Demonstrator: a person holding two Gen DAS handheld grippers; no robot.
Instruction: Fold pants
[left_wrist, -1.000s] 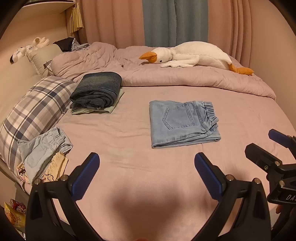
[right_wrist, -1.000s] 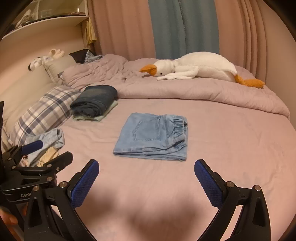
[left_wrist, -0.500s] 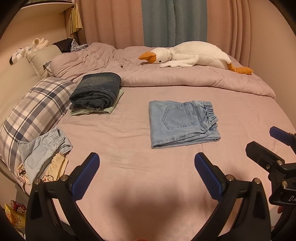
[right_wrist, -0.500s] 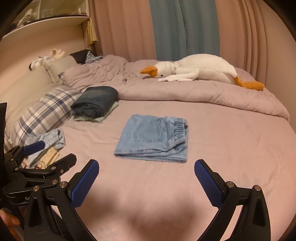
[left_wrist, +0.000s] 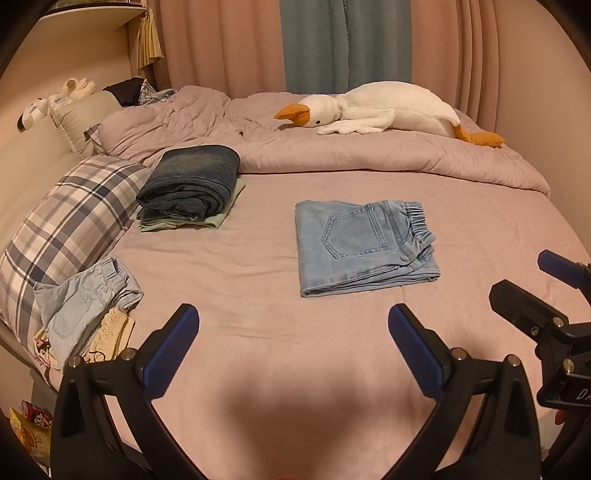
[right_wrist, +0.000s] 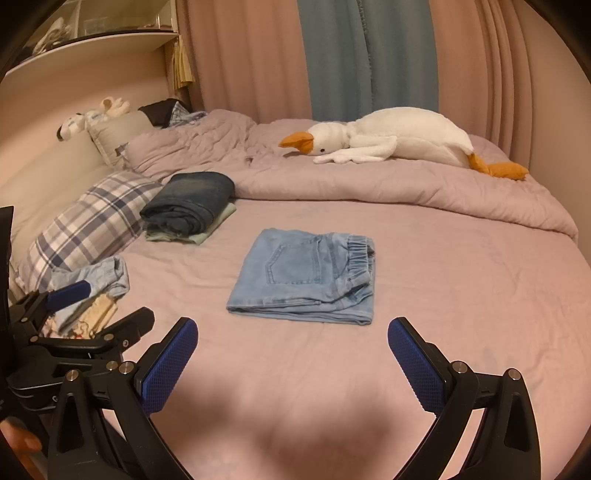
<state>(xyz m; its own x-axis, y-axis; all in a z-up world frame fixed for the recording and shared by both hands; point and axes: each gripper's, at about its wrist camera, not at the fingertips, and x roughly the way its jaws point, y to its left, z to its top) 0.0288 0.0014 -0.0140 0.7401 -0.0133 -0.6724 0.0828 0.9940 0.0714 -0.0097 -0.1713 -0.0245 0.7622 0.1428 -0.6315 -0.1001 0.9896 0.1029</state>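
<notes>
On the bed (left_wrist: 258, 369), folded pants (left_wrist: 364, 245) lie beyond both grippers' spread, empty fingers (left_wrist: 168, 352).

The left black plastic two-finger gripper (left_wrist: 293, 343) carries flat blue cross-hatched rubber pads (left_wrist: 170, 350) on angular, triangular-cutout arms fastened with silver round-head screws (left_wrist: 128, 354). The right black plastic two-finger gripper (right_wrist: 292, 354) is built alike; white lettering marks its body, and a bare fingertip (right_wrist: 22, 441) shows beside the left one.
</notes>
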